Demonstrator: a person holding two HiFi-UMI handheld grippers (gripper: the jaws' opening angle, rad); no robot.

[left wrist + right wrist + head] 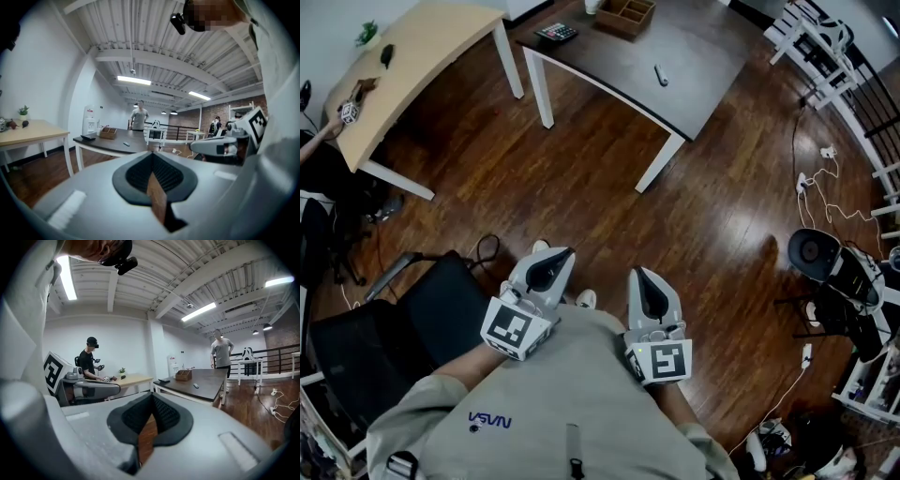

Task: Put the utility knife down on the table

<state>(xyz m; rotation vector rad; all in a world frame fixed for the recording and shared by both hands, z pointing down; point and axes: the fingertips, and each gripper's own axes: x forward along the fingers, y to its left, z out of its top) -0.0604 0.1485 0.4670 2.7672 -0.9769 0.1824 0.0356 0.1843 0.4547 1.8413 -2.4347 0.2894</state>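
The utility knife [661,75], a small grey thing, lies on the dark table [694,47] across the room; it also shows as the knife [125,144] in the left gripper view and as the knife [196,386] in the right gripper view. My left gripper [557,254] and right gripper [641,275] are held close to my body, far from that table, pointing toward it. In both gripper views, the left gripper [152,155] and the right gripper [152,397] have their black pads pressed together with nothing between them.
On the dark table stand a wooden box [625,14] and a calculator [555,33]. A light wooden table [422,56] is at the left, a black chair [394,328] beside me. Cables [825,192] and gear lie at the right. One person [139,115] stands behind the dark table.
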